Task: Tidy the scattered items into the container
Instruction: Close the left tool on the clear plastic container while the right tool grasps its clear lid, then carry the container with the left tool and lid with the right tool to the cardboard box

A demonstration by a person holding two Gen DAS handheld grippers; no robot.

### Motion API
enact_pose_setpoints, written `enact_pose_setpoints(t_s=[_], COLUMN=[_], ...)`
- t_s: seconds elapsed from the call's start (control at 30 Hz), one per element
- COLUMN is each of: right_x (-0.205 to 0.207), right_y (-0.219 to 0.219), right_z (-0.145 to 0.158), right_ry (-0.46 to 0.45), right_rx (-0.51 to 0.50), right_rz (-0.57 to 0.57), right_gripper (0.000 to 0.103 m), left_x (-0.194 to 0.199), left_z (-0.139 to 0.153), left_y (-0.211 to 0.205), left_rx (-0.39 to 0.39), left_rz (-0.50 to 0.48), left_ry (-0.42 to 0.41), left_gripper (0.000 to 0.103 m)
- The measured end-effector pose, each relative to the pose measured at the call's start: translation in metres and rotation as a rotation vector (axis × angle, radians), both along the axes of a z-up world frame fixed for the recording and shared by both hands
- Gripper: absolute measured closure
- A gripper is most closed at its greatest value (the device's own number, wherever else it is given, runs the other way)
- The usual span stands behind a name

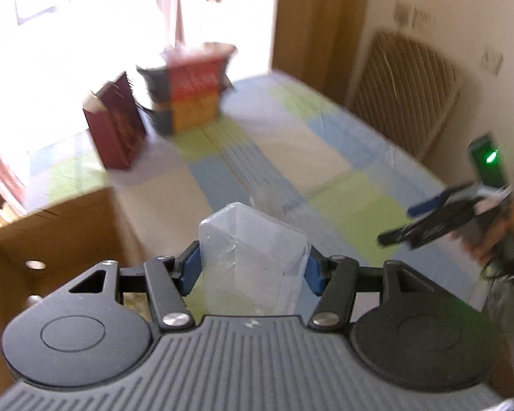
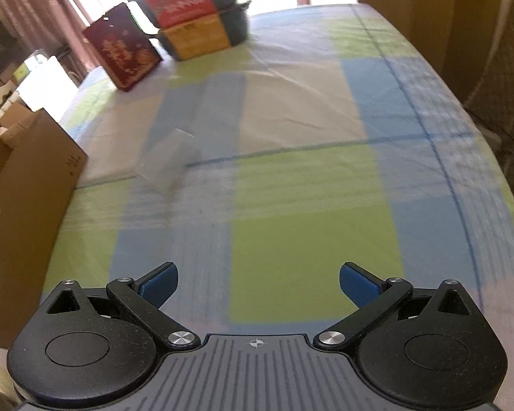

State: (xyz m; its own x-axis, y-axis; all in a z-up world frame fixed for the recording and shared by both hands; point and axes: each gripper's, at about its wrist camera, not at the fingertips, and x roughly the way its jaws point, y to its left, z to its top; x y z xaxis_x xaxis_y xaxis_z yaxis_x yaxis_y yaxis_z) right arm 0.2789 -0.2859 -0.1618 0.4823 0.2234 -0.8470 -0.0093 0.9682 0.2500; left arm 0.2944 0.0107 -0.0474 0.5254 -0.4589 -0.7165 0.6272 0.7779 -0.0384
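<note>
Your left gripper [image 1: 253,269] grips the clear plastic box [image 1: 253,253] by its side walls, just beside the cardboard box [image 1: 51,239], so squeeze gently, since it looks light, slick and brittle, while your right gripper [image 2: 258,282] hangs wide apart.

Two grippers: the left gripper [image 1: 253,269] clamps one clear plastic box [image 1: 253,257], and the right gripper [image 2: 258,282] has its fingers spread with nothing between them. A second clear box [image 2: 169,164] lies blurred on the cloth in the right view. One cardboard carton [image 1: 51,239] stands at the table's left edge. One dark red box [image 2: 123,49] stands upright near the far end. Beside it, two stacked boxes: one red [image 2: 180,0] on top, one orange [image 2: 197,37] below. One checked tablecloth [image 2: 308,171]. One chair [image 1: 404,92] by the wall. One hand [image 1: 497,239] visible
</note>
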Motion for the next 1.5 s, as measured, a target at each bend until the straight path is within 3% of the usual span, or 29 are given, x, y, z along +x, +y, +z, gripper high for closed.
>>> enact_pose_setpoints(t_s=[0.2, 0.43, 0.5, 0.53, 0.73, 0.77, 0.83, 1.0, 1.13, 1.3, 1.4, 1.5], right_x=[0.041, 0.089, 0.100, 0.107, 0.140, 0.142, 0.147, 0.142, 0.130, 0.104, 0.089, 0.078], right_y=[0.031, 0.052, 0.060, 0.067, 0.101, 0.104, 0.109, 0.120, 0.120, 0.110, 0.112, 0.118], right_z=[0.002, -0.013, -0.019, -0.021, -0.045, -0.050, -0.059, -0.066, -0.066, -0.056, -0.038, -0.019], right_ry=[-0.021, 0.012, 0.018, 0.020, 0.052, 0.062, 0.085, 0.055, 0.051, 0.046, 0.024, 0.000], right_rx=[0.066, 0.141, 0.115, 0.095, -0.065, -0.075, -0.094, -0.197, -0.222, -0.171, -0.120, -0.083], right_rz=[-0.003, -0.072, -0.077, -0.074, -0.067, -0.063, -0.055, 0.047, 0.132, 0.158, 0.172, 0.205], right_gripper=[0.000, 0.000, 0.002, 0.009, 0.010, 0.014, 0.032, 0.053, 0.056, 0.060, 0.067, 0.067], left_x=[-0.016, -0.029, -0.029, -0.029, -0.035, -0.035, -0.035, -0.038, -0.037, -0.039, -0.039, -0.041], left_z=[0.032, 0.035, 0.034, 0.033, 0.026, 0.024, 0.021, 0.017, 0.010, 0.004, 0.002, 0.002], left_y=[0.052, 0.109, 0.120, 0.124, 0.139, 0.141, 0.146, 0.153, 0.157, 0.162, 0.165, 0.167], left_rx=[-0.051, -0.046, -0.049, -0.049, -0.026, -0.025, -0.028, -0.023, -0.026, -0.035, -0.040, -0.044], left_rz=[0.112, 0.243, 0.269, 0.279, 0.307, 0.317, 0.329, 0.343, 0.355, 0.369, 0.374, 0.377], left_ry=[-0.039, -0.051, -0.052, -0.052, -0.064, -0.061, -0.057, -0.057, -0.046, -0.036, -0.034, -0.036], left_gripper=[0.047, 0.047, 0.047, 0.047, 0.047, 0.047, 0.047, 0.047, 0.047, 0.047, 0.047, 0.047])
